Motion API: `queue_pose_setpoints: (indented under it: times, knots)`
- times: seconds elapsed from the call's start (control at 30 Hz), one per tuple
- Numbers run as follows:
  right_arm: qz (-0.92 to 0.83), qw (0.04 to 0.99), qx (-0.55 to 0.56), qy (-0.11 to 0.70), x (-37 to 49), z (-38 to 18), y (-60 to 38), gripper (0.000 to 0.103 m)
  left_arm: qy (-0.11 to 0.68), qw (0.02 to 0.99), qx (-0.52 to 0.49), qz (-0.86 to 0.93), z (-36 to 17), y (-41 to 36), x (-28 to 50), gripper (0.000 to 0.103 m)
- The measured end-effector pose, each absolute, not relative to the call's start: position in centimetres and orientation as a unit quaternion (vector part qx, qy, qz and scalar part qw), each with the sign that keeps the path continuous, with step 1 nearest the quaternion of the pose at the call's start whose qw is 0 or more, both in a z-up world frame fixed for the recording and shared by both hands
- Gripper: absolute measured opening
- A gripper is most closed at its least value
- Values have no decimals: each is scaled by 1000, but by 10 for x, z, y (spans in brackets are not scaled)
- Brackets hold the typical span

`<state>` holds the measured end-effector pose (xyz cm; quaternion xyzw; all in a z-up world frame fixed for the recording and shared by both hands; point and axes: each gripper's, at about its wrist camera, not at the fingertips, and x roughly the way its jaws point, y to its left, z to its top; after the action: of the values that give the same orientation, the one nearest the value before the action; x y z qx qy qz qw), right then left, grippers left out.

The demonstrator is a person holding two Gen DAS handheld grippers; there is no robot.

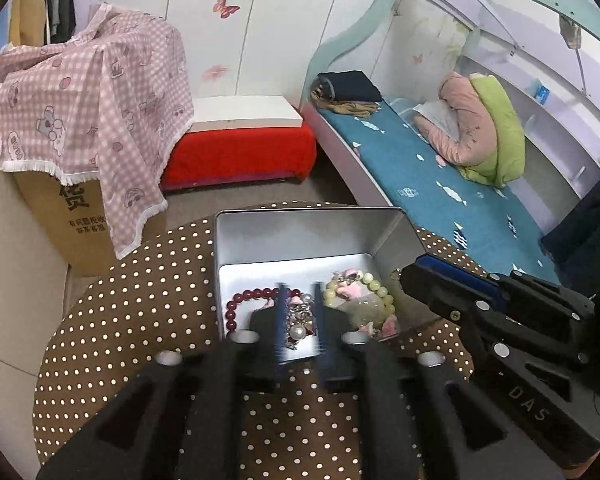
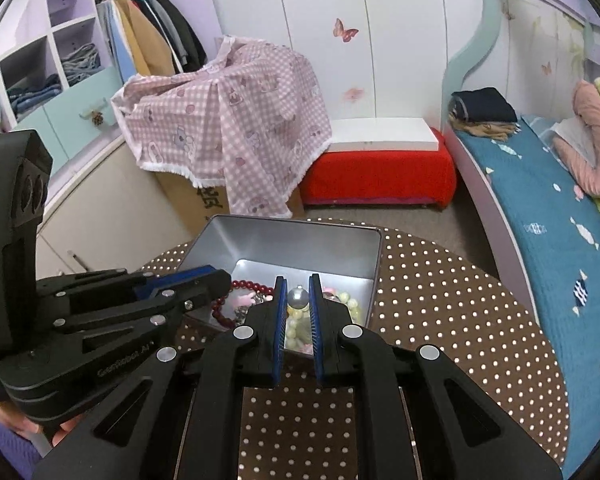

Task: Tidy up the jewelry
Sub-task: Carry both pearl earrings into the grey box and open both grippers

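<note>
Now, over a polka-dot bench [image 1: 140,320], both tongs hover at an open metal tin [image 2: 284,240] of jewelry. Left tongs [image 1: 300,300] stand narrowly parted above a pearl piece [image 1: 298,332], apparently clear of it. Right tongs [image 2: 298,292] pinch a silvery pearl [image 2: 298,297] over the tin. Best lowered deep inside before letting go, clear of the red bracelet [image 1: 240,304] and pale green beads [image 1: 380,288].

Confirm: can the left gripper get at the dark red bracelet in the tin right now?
Probably yes. The tin is open, the red bracelet lies uncovered just left of the left gripper, and the right gripper is at the tin's right rim, out of the way.
</note>
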<state>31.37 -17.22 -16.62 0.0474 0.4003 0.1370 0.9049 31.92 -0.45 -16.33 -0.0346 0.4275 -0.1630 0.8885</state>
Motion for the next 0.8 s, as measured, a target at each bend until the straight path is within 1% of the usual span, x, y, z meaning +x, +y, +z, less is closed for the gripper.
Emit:
queue_pose_setpoints:
  times: [0.03,0.33,0.6,0.63,0.67,0.7,0.73,0.8]
  knots:
    - [137,905,48,400,314,-166,-173,12,425,890,-32,-160,-163,-4,318,29]
    - [135,903,55,403,316,-171,-175,12,424,891,-30,-159,-162,-5,317,29]
    - [128,904,69,401,311,-167,-184,15,419,893,-33,-158,-156,-3,313,29]
    - [128,904,69,401,310,-166,-184,21,419,894,-34,-159,-154,-3,310,29]
    - [128,905,69,401,308,-165,-185,34,418,894,-34,-158,-153,-3,308,30]
    - [126,906,70,397,305,-163,-186,42,416,895,-35,-156,-151,-2,306,38]
    - [124,908,72,393,303,-160,-187,49,411,899,-34,-149,-149,-1,304,43]
    - [122,912,76,384,296,-155,-191,50,403,903,-34,-144,-145,2,298,46]
